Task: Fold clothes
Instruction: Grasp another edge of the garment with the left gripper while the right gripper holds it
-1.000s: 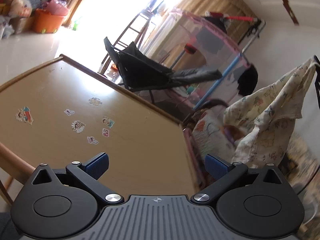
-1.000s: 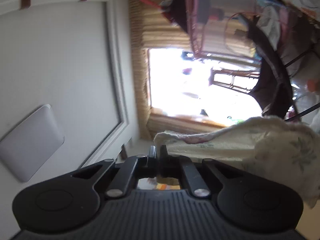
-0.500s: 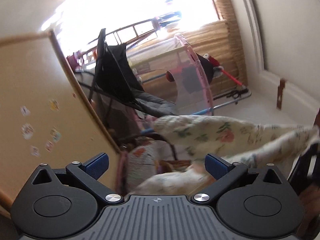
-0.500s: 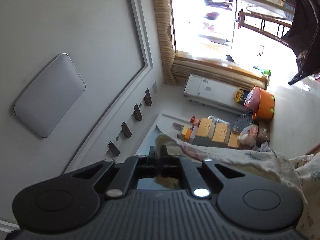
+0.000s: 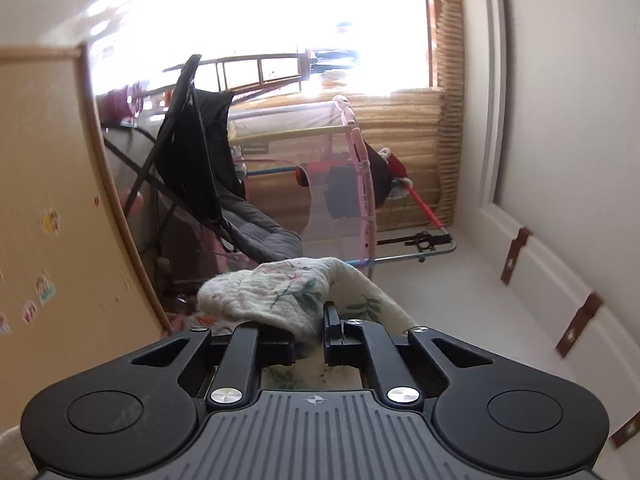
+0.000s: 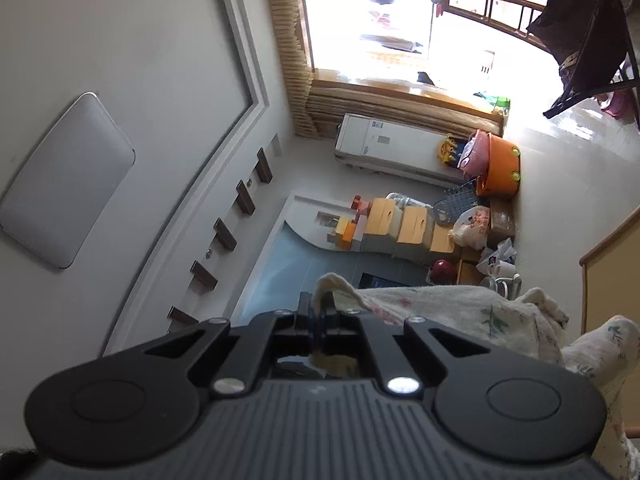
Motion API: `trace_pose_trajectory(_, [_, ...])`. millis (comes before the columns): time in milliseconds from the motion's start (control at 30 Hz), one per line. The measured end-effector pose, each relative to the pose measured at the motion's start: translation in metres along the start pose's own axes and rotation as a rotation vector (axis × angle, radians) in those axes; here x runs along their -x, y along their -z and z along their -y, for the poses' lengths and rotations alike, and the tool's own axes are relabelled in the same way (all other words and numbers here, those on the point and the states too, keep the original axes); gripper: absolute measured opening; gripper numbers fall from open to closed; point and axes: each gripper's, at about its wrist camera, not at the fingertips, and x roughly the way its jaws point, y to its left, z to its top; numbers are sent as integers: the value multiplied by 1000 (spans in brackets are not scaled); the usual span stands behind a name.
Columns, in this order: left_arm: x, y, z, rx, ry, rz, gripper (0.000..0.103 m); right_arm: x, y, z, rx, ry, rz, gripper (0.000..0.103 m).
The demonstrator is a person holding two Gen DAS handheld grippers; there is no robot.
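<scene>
No writing is legible (labels blur); left gripper (image 5: 310,330) and right gripper (image 6: 318,316) each clamp the floral garment (image 5: 276,294).

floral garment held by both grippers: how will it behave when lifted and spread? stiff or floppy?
Probably floppy: the floral garment droops over the left gripper in soft folds. Likely light, since a pinched edge in the right gripper seems to carry it. Its fuzzy, towel-like surface suggests little slip, though loose parts bunch up and may sag.
</scene>
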Motion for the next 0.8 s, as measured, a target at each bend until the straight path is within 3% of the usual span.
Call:
trace_pose_trajectory(233, [12, -14, 94, -228, -53, 1, 8, 28, -14, 17, 10, 76, 79, 4])
trace_pose_trajectory(467, [22, -16, 201, -478, -93, 10, 8, 30, -13, 31, 18, 115, 111, 4])
trace_pose_trajectory(667, [24, -26, 263, -510, -82, 62, 7, 28, -9, 35, 7, 135, 120, 4])
trace_pose_trajectory(800, [26, -28, 295, -514, -36, 71, 7, 33, -3, 35, 2, 144, 123, 4])
